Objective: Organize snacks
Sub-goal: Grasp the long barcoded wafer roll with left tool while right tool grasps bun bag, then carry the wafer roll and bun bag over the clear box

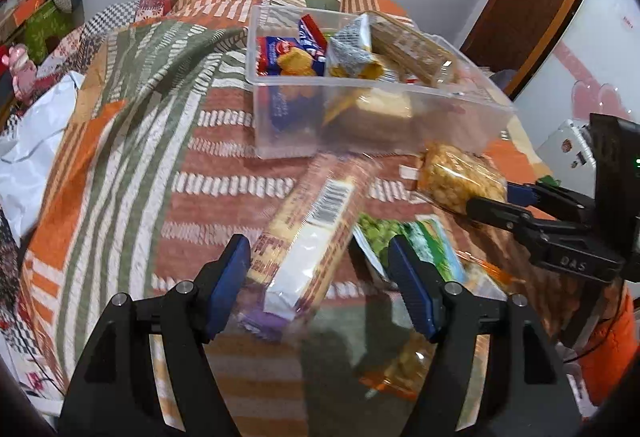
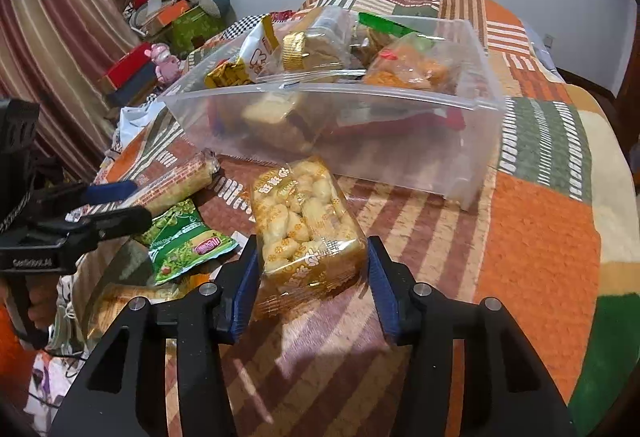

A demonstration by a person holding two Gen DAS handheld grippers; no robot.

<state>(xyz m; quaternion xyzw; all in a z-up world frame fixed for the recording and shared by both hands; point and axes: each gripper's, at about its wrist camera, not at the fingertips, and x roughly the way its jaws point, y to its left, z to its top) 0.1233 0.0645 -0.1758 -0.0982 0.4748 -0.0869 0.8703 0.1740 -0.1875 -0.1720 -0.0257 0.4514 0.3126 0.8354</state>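
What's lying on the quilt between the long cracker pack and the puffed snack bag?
A green pea snack packet lies between the long cracker pack and the puffed snack bag, clearest in the right wrist view.

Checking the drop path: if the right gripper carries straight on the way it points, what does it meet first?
Probably the clear plastic bin's near wall; the right gripper, with the puffed-snack pack between its fingers, points at it across bare quilt. Depth is unclear.

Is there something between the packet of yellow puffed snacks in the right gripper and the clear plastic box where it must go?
Nothing visible. The clear packet of yellow puffed snacks sits between the right gripper fingers, just before the near wall of the clear plastic box; only bare patchwork quilt lies between them.
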